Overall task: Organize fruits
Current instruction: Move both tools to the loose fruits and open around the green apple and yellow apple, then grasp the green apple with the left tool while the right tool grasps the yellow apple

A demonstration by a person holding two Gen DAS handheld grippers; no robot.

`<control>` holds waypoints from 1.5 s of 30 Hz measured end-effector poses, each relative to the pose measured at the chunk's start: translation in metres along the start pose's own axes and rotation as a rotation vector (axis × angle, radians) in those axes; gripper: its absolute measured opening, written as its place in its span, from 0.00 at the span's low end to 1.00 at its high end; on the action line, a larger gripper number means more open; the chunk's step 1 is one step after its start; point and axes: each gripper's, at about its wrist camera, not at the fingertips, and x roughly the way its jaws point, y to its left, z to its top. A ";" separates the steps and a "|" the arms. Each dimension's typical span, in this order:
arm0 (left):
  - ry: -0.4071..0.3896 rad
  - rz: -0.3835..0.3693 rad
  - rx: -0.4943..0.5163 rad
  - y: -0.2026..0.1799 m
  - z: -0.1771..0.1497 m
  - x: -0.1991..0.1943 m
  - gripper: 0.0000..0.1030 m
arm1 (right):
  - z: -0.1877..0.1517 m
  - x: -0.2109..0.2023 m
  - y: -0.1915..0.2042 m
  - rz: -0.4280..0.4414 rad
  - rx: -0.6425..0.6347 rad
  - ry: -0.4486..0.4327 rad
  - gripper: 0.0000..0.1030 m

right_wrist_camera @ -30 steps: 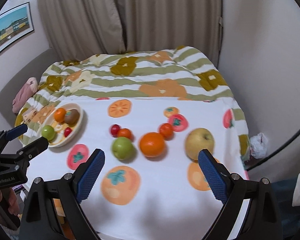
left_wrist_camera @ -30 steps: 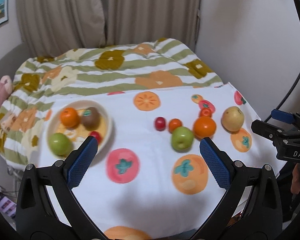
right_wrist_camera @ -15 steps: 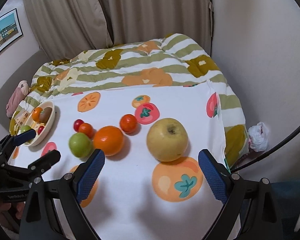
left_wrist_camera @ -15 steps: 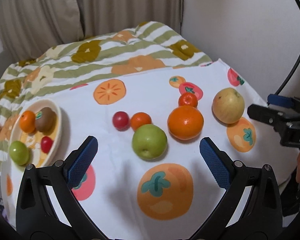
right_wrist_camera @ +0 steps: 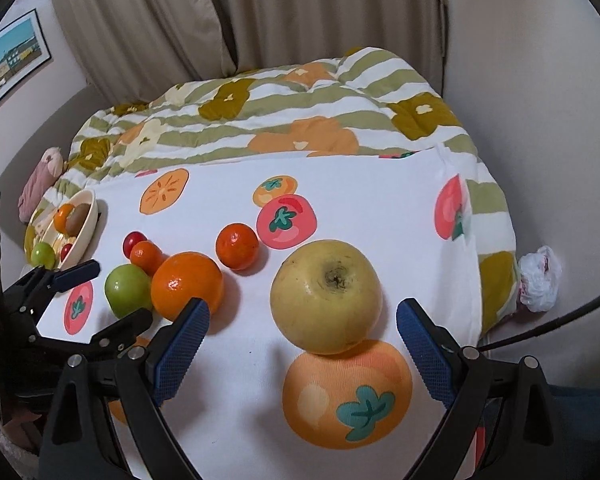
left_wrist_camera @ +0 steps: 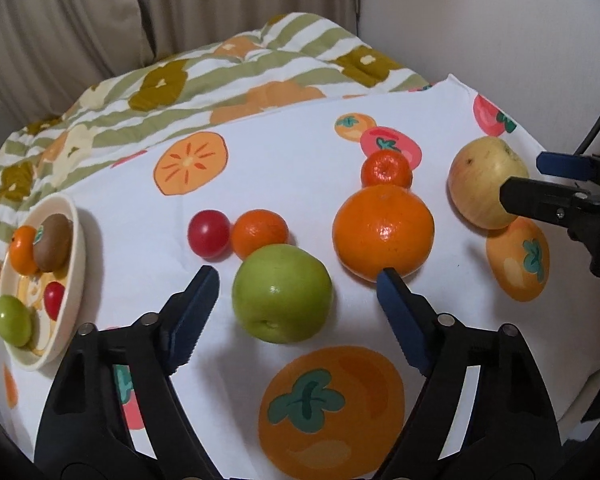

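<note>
Both grippers have been lowered twd the loose fruit since a sec ago. The left gripper [left_wrist_camera: 296, 288] is now framed round the green apple [left_wrist_camera: 282, 292] – its jaws have just been closing in but aren't touching yet. The right gripper [right_wrist_camera: 300, 320] is held wide either side of the yellow apple [right_wrist_camera: 326, 294], no contact. Both apples are on the white cloth [left_wrist_camera: 284, 168], bowl [left_wrist_camera: 74, 280] well off at left w/ some fruit already in it. Two grasps are judged imminent – carry to bowl next.
</note>
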 end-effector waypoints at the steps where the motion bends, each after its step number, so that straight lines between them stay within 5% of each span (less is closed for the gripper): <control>1: -0.001 -0.001 -0.001 0.000 0.000 0.000 0.83 | 0.000 0.002 0.000 0.002 -0.003 0.001 0.91; 11: 0.033 0.006 -0.012 0.003 -0.007 0.005 0.78 | 0.002 0.016 -0.004 0.026 -0.006 0.023 0.91; 19: 0.052 0.036 -0.017 0.006 -0.008 0.016 0.57 | 0.002 0.023 -0.006 0.029 -0.009 0.037 0.91; 45: 0.073 0.017 -0.057 0.014 -0.014 0.008 0.57 | 0.006 0.044 -0.021 -0.043 -0.011 0.053 0.84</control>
